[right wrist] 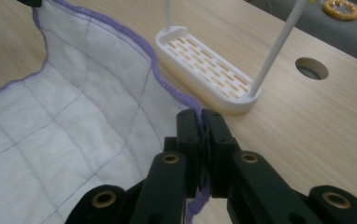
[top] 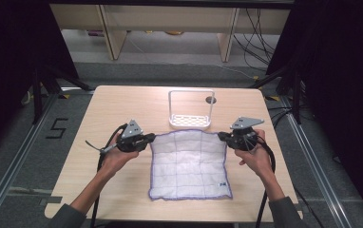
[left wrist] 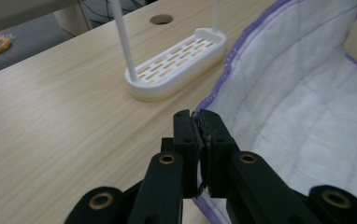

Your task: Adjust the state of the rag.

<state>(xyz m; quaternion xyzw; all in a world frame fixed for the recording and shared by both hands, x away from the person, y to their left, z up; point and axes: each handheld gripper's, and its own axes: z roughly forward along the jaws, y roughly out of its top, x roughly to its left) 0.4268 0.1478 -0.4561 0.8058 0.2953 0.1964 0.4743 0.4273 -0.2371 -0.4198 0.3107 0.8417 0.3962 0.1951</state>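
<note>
Left gripper (top: 147, 140) pinched tight on the far left corner of the white cloth (top: 189, 164); the left gripper view has the purple hem squeezed between the jaws, no gap. Cloth lies mid-table on the wooden table (top: 122, 109). Its far edge is held up between the two grippers, its near edge flat on the wood toward the person. Just beyond the far edge is the white rack (top: 191, 110), slotted base, tall thin hoop.

Right gripper (top: 223, 137) likewise clamped on the far right corner, hem caught between the closed jaws in the right gripper view.

Risks, my read:
- Both grips are on hem only, very little fabric in the bite. An uneven pull or a jerk could slip one corner out, and the cloth would hang from one side.
- Rack sits close behind. Swinging the raised edge forward could snag the hoop or nudge the light rack over.
- If the hands spread too far apart, tension could pull the hem out of the jaws.
- Near edge may drag and bunch if lifted unevenly.
</note>
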